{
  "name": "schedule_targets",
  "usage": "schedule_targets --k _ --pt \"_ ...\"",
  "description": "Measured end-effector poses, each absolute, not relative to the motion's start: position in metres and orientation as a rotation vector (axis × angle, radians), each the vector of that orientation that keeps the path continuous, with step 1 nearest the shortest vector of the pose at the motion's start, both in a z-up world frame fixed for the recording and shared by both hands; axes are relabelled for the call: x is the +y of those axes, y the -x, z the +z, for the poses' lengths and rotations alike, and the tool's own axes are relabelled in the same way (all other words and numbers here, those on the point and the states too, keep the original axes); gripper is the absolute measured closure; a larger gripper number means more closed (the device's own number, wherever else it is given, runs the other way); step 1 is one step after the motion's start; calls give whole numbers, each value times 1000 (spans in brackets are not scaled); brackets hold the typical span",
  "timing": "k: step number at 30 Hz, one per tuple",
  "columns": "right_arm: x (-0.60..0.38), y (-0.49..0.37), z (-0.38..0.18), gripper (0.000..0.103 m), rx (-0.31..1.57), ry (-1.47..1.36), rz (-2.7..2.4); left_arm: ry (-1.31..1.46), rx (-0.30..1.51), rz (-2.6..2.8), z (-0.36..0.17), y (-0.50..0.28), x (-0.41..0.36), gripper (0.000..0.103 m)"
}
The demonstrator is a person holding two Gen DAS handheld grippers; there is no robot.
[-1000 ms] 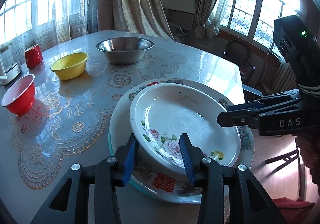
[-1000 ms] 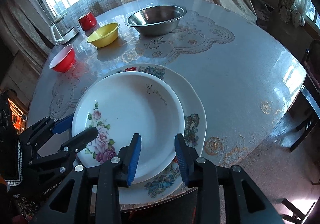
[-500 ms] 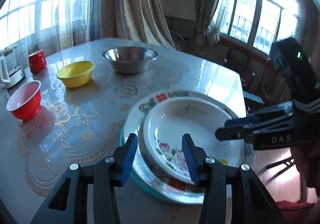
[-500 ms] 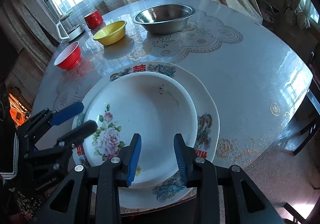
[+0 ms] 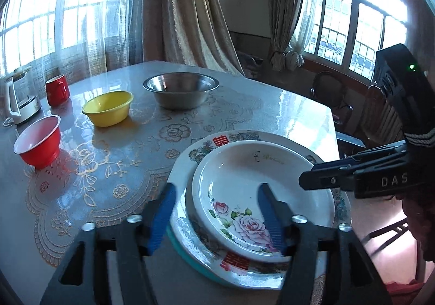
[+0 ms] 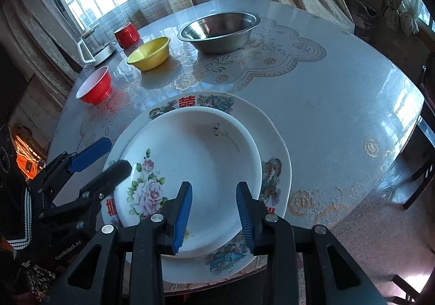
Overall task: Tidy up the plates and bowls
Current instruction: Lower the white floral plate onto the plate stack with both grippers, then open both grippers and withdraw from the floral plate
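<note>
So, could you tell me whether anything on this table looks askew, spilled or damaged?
Nothing looks spilled or broken. One small oddity: the rose plate sits off-centre on the larger patterned plate, shifted toward the left gripper, so the stack is uneven. The bowls stand upright and apart.

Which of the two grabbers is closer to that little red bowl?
Left. The left gripper hangs open over the near-left rim of the stacked plates, on the side facing the red bowl. The right gripper hangs open over the plates' other side, farther away.
</note>
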State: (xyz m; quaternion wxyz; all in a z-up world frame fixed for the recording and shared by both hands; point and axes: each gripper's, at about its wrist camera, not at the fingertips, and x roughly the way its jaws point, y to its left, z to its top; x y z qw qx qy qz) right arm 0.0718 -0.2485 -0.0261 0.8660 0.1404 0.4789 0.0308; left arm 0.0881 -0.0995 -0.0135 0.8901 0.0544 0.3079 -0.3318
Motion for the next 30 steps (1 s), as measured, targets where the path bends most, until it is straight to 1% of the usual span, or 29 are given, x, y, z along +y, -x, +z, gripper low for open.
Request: schedule_targets --k 2,4,5,7,9,13,16,19,21,30 --pt "-252 -71 -24 69 980 -317 64 -112 634 -683 -13 -88 -100 33" --pt "-254 -70 -22 69 956 -332 68 -106 638 -677 -14 -90 -99 29" --pt "-255 -69 -21 69 945 -337 65 -101 640 -672 -14 -91 -98 24" --pt "-256 -70 -19 69 927 -349 68 -88 639 -664 -14 -92 -96 22" --pt "-257 -71 -18 68 914 -353 78 -74 640 -647 -14 -95 -94 17" --pt "-260 -73 -20 68 910 -375 85 -39 645 -614 -14 -101 -89 15" --pt "-263 -76 -19 68 900 -385 86 -9 644 -593 -14 -105 -83 10" --pt "-266 -79 -17 68 885 -391 87 15 643 -573 -15 -110 -78 9" --pt "-268 -83 -17 65 883 -397 86 34 647 -559 -16 -113 -75 8" --pt "-288 -101 -20 62 872 -429 55 100 657 -535 -22 -125 -61 8"
